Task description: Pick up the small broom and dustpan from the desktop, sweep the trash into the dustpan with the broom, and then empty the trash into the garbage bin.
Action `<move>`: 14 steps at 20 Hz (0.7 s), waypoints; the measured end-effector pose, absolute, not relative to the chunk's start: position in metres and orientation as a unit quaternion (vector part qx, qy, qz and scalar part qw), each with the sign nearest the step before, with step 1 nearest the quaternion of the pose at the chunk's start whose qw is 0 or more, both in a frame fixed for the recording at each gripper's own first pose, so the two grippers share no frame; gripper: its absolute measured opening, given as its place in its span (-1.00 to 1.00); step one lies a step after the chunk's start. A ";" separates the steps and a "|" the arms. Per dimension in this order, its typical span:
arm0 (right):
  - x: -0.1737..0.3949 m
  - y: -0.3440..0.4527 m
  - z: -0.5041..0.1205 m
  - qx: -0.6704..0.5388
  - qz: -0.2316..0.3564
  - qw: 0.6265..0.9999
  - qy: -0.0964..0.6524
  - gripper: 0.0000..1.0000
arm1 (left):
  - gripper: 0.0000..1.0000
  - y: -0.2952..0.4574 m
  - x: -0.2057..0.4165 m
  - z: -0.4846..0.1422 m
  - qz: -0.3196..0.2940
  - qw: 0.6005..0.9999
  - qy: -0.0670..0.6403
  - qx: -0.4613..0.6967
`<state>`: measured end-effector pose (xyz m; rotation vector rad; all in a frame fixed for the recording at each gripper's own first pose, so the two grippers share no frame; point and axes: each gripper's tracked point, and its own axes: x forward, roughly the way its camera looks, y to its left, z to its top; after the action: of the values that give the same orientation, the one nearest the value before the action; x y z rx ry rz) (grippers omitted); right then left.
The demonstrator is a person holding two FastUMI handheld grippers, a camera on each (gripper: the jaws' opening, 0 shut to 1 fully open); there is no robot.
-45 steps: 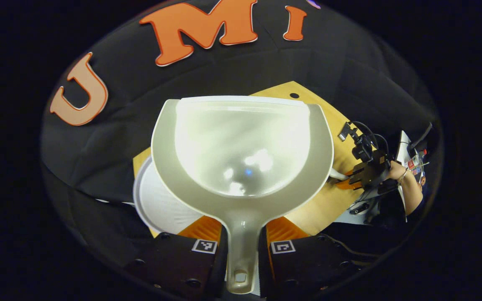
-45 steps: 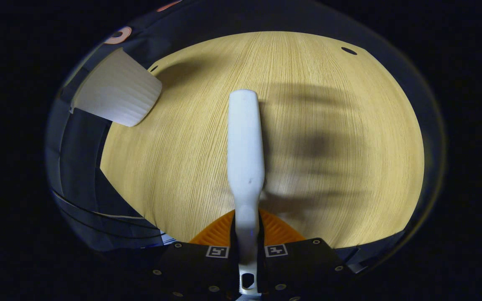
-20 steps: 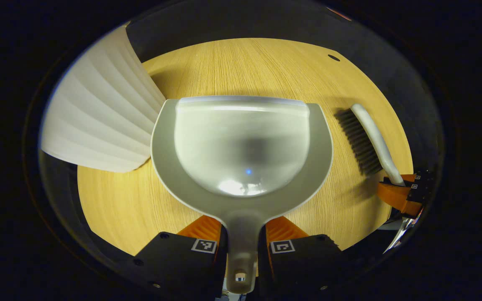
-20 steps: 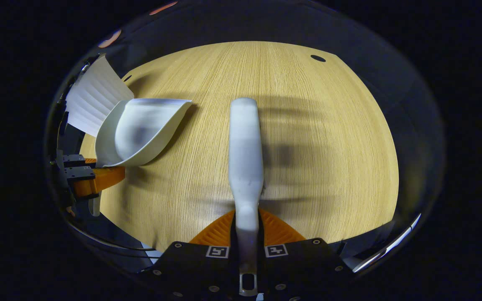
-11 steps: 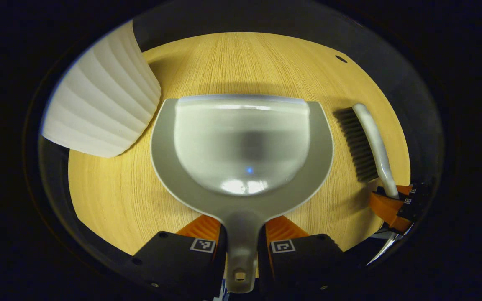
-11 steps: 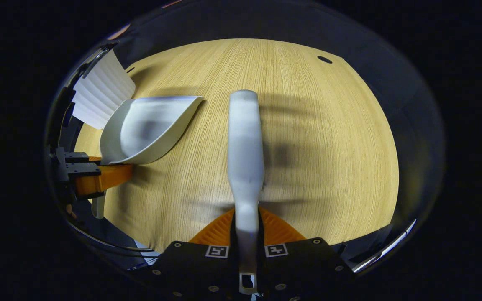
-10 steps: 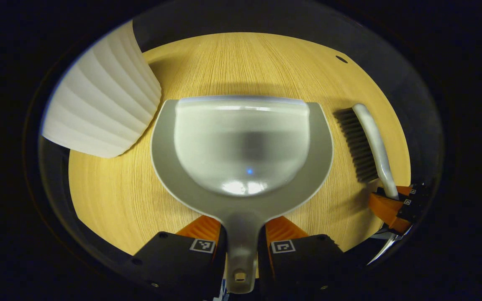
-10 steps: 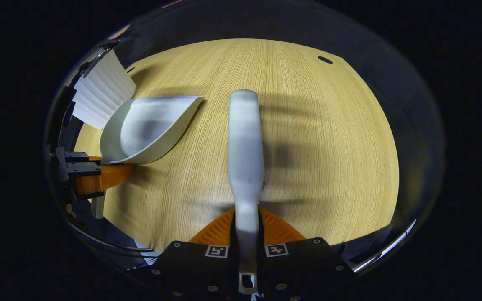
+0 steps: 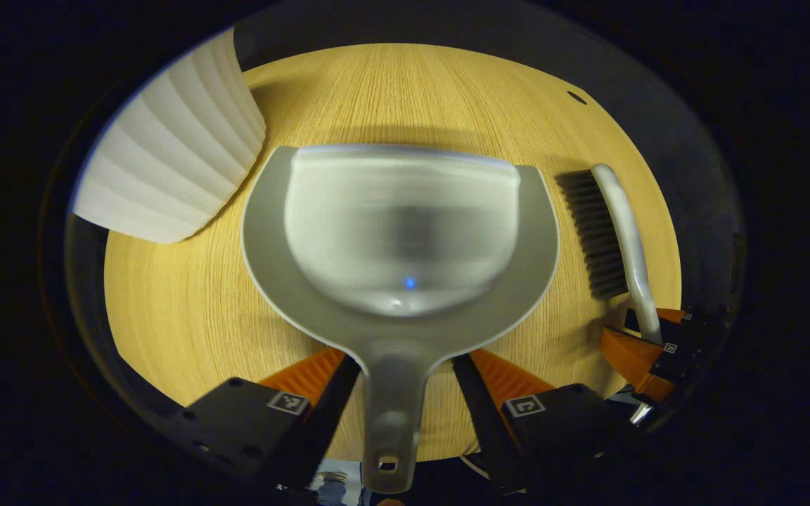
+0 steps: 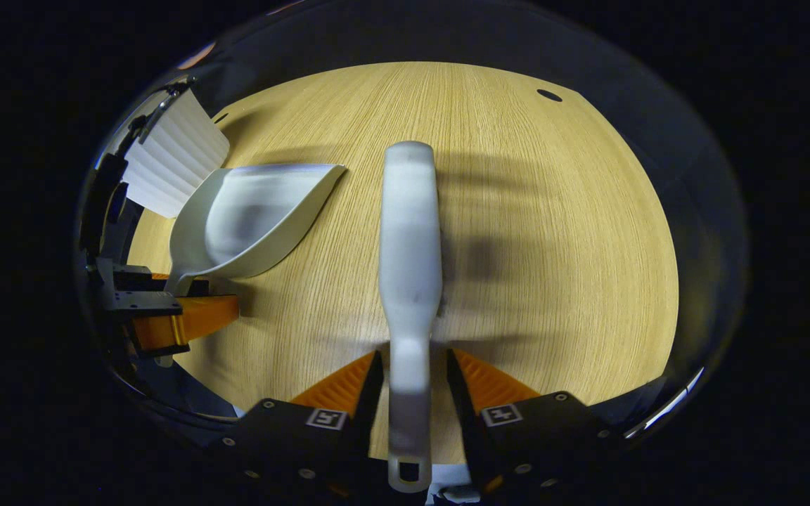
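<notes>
On the one wooden desk (image 9: pixel 187 309) lie one dustpan (image 9: pixel 401 232), one broom (image 9: pixel 612 232) and one white ribbed bin (image 9: pixel 169 165). In the left gripper view the left gripper (image 9: pixel 405 383) has its two orange fingers (image 9: pixel 306 369) spread wide, each clear of the dustpan's handle, which runs between them without touching either; the pan sits flat on the wood with its open lip pointing away from the camera and its scoop showing no trash inside. The bin stands at the pan's upper left, its ribbed wall just beside the pan's rim. To the pan's right the broom lies with its single row of dark bristles facing the pan, and the right gripper (image 9: pixel 647 341) sits at its handle end. In the right gripper view the right gripper (image 10: pixel 410 383) also stands wide, its two orange fingers (image 10: pixel 338 386) parted on either side of the broom (image 10: pixel 410 239), whose white back runs straight ahead over the desk (image 10: pixel 553 246) with gaps on both sides of the handle. Off to the left there, the dustpan (image 10: pixel 250 218) rests on the wood with the left gripper (image 10: pixel 173 309) behind its handle and the bin (image 10: pixel 173 165) just beyond it. One small dark hole (image 10: pixel 549 95) marks the desk's far edge.
</notes>
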<state>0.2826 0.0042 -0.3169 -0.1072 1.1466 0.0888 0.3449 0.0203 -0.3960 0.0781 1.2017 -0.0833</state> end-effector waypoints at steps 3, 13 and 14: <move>0.283 0.006 -0.317 -0.032 0.040 0.841 0.538 0.95 | 1.00 0.022 0.346 -0.412 -0.029 0.829 0.558 0.038; 0.299 0.006 -0.224 0.012 0.039 0.899 0.435 0.94 | 1.00 0.029 0.330 -0.297 -0.056 0.894 0.445 0.028; 0.302 0.007 -0.208 0.011 0.039 0.907 0.418 0.94 | 1.00 0.026 0.327 -0.296 -0.058 0.903 0.424 0.030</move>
<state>0.3021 0.0070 -0.2076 0.0230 0.8631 0.0800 0.3274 0.0259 -0.2963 0.0620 0.8765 -0.1196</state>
